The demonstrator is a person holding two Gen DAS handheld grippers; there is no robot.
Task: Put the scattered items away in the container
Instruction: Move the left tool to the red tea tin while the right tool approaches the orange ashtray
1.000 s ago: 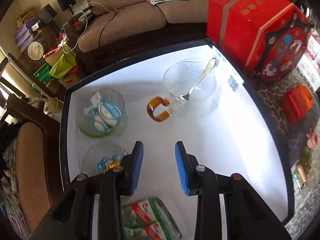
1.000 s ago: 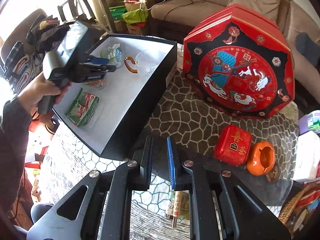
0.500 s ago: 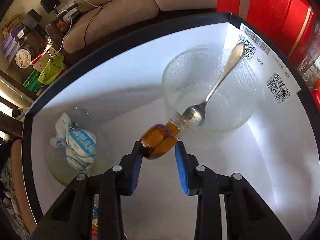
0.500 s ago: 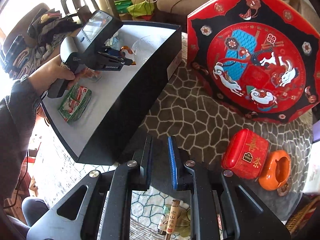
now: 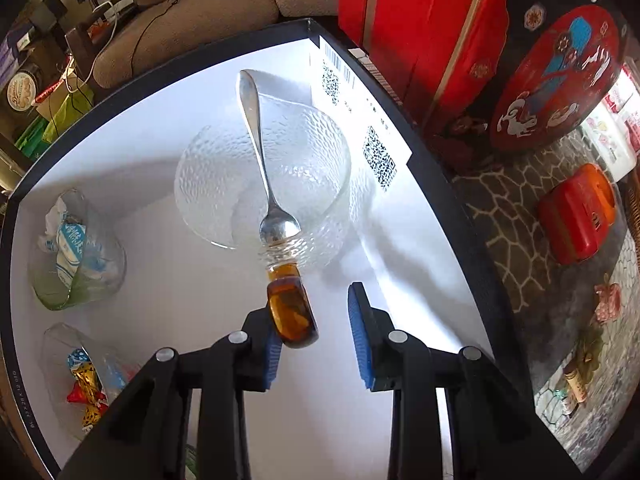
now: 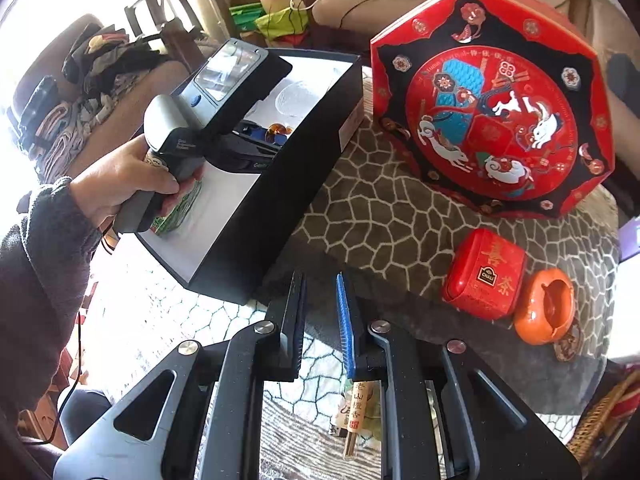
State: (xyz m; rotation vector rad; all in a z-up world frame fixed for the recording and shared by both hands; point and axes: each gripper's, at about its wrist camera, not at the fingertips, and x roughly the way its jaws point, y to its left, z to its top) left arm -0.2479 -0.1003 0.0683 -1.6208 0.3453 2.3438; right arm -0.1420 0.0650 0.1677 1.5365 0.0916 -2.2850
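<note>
A clear textured glass mug (image 5: 264,184) with an amber handle (image 5: 292,316) and a metal spoon (image 5: 260,152) in it sits inside the black box with white floor (image 5: 432,152). My left gripper (image 5: 314,338) is open; the amber handle lies between its fingers, against the left pad. In the right wrist view the left gripper (image 6: 272,138) is inside the box (image 6: 280,200), held by a hand. My right gripper (image 6: 320,320) is nearly closed and empty, above the patterned table near the box's corner.
The box also holds a green glass cup with packets (image 5: 76,252), a glass with candies (image 5: 88,380) and a green packet (image 6: 180,208). A big red octagonal tin (image 6: 492,100), small red tea tin (image 6: 484,272), orange ashtray (image 6: 544,304) and incense pack (image 6: 356,412) are on the table.
My left gripper has moved in on the mug and swung round, so the amber handle now sits between its open fingers. The right gripper drifted a little; its fingers keep the same narrow gap.
</note>
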